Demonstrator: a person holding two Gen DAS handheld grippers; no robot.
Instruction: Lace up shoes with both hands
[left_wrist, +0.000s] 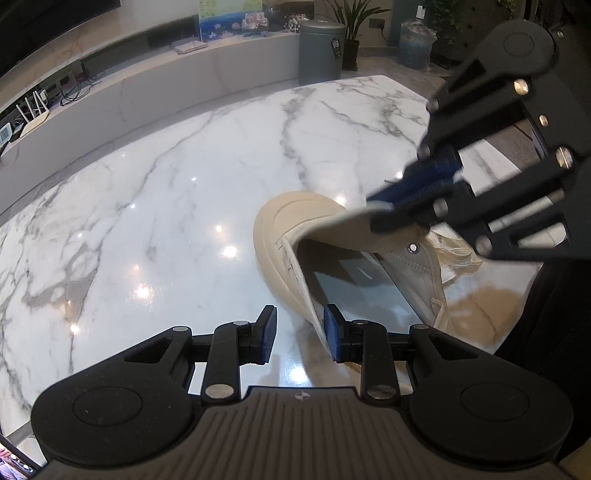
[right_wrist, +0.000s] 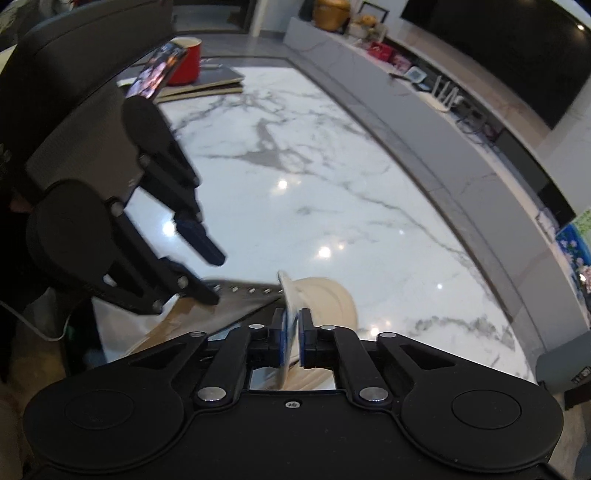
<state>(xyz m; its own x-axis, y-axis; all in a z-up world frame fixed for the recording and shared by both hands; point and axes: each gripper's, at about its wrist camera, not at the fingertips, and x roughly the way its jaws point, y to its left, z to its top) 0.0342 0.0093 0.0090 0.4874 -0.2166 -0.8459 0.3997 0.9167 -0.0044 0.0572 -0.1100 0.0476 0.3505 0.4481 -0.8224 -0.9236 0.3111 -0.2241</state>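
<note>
Left wrist view: the beige shoe (left_wrist: 295, 236) is lying on the marble tabletop (left_wrist: 166, 184) at about 3 o'clock of centre, toe cap pointing to 11 o'clock. The left gripper (left_wrist: 300, 334) is hovering with its fingers partly apart, holding nothing; the shoe's side flap is brushing past the right pad. At 2 o'clock the right gripper (left_wrist: 384, 212) is pinching the upper's edge.

Right wrist view: the right gripper (right_wrist: 291, 338) is standing almost fully closed on the thin flap of the shoe (right_wrist: 325, 295). The left gripper (right_wrist: 207, 273) is waiting at 9 o'clock, nothing gripped. The canvas looks light and floppy, likely buckling under pull; the stitched eyelet edge seems the firmest hold.
</note>
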